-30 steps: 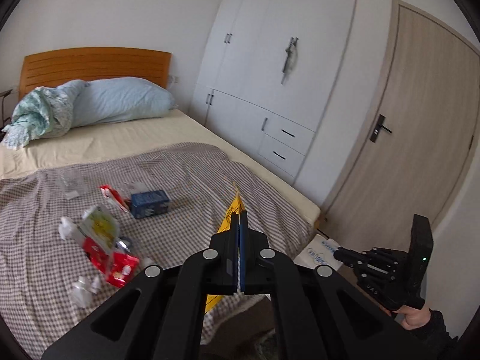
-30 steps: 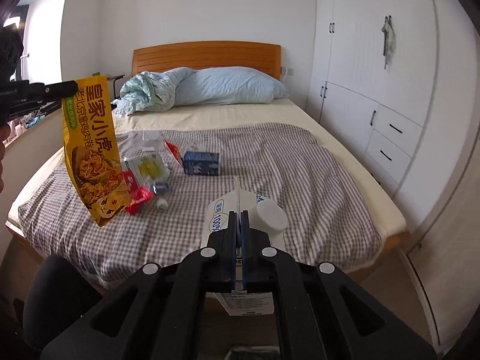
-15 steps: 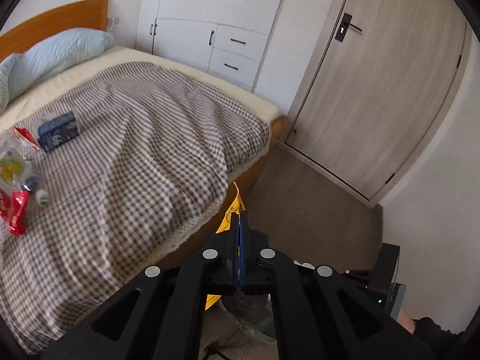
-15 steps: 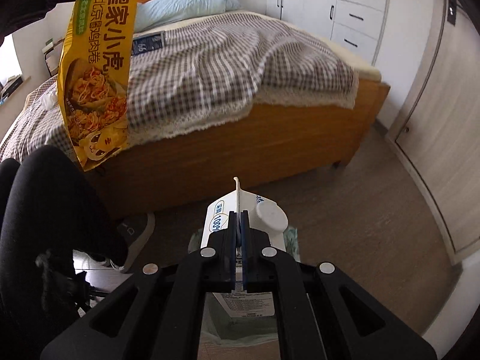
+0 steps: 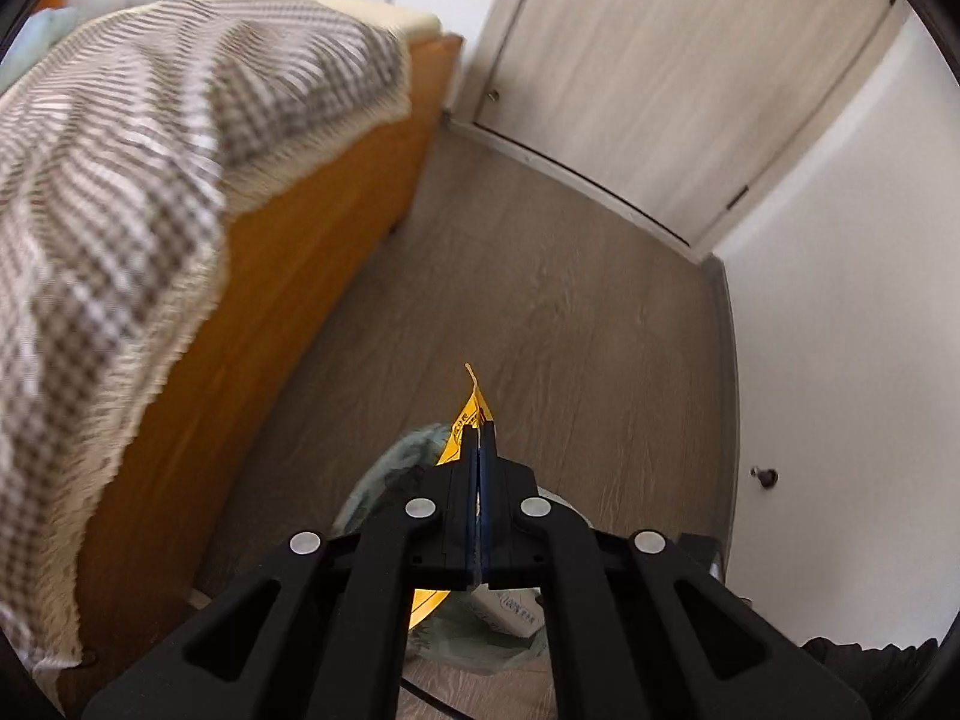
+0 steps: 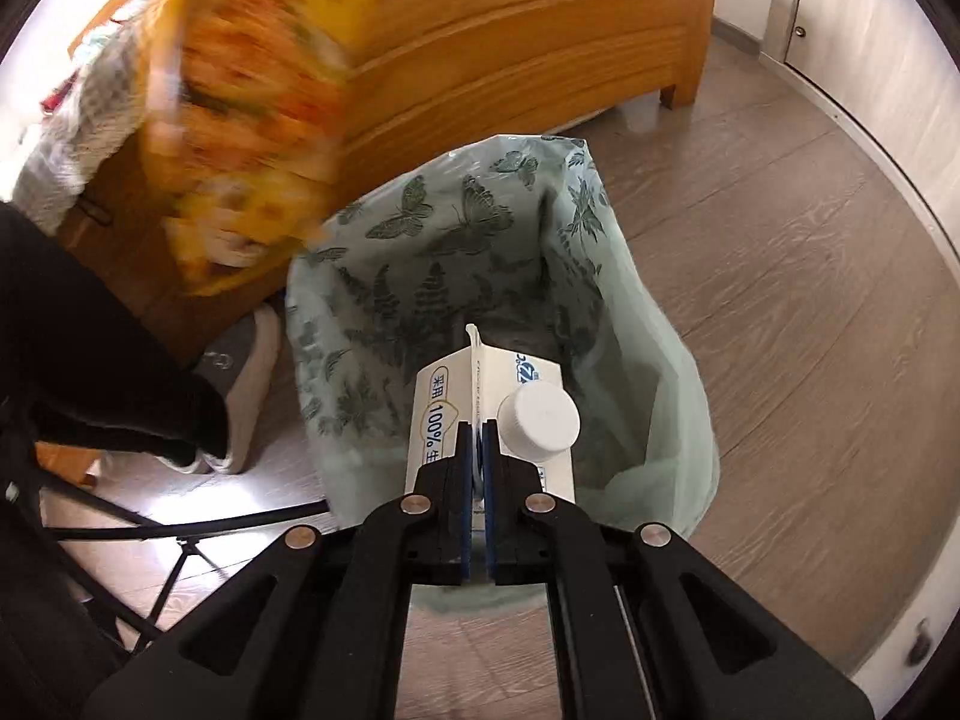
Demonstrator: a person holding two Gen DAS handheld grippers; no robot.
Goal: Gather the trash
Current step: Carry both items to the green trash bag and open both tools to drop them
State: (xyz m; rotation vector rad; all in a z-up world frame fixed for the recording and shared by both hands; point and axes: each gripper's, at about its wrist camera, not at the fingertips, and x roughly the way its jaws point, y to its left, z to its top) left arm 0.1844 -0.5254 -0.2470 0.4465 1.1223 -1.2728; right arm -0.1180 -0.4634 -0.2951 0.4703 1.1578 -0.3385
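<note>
A white milk carton (image 6: pixel 492 414) with a round white cap is pinched at its top seam by the right gripper (image 6: pixel 477 429), jaws pressed together on the thin fin. The carton is held over the open mouth of a bin lined with a pale green butterfly-print bag (image 6: pixel 498 252), just beside the wooden bed frame (image 6: pixel 510 54). A yellow snack packet (image 5: pixel 465 420) is clamped edge-on in the left gripper (image 5: pixel 478 435), jaws closed on it, above the same bag; in the right wrist view it is blurred

carton (image 6: pixel 489 414) now over bin (image 6: pixel 672 360), pouch (image 6: pixel 252 120) seemingly lower
</note>
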